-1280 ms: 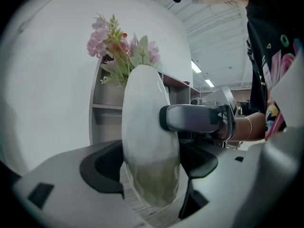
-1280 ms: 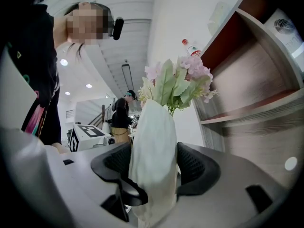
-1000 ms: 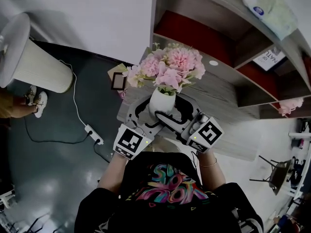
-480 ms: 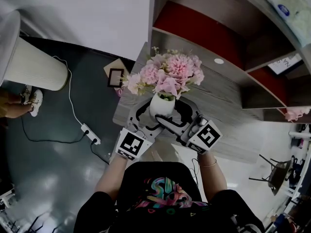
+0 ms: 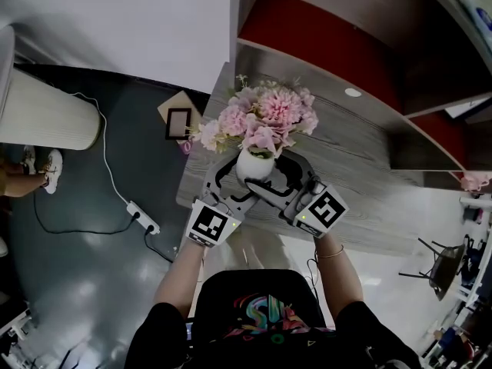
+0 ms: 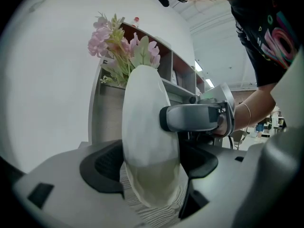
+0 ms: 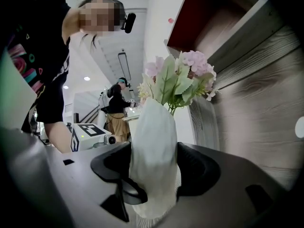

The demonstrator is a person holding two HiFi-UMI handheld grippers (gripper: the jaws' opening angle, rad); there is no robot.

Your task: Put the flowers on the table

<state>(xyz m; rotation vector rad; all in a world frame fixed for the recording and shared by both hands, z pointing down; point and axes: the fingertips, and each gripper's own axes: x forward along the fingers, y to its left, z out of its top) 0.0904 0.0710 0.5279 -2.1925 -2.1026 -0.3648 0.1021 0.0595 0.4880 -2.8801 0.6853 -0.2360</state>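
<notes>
A bunch of pink flowers stands in a white vase over the near left part of the grey wood table. My left gripper and right gripper hold the vase from opposite sides, both shut on it. In the left gripper view the vase fills the gap between the dark pads of the left gripper, its base right at the wood grain; contact with the table cannot be told. The right gripper view shows the vase upright and the flowers above.
A shelf unit with red back panels rises behind the table. On the dark floor to the left lie a picture frame, a power strip with its cable and a white cylinder. A person stands far off.
The vase and both grippers have moved a little further in over the tabletop. Both grippers have kept their hold on the vase.
</notes>
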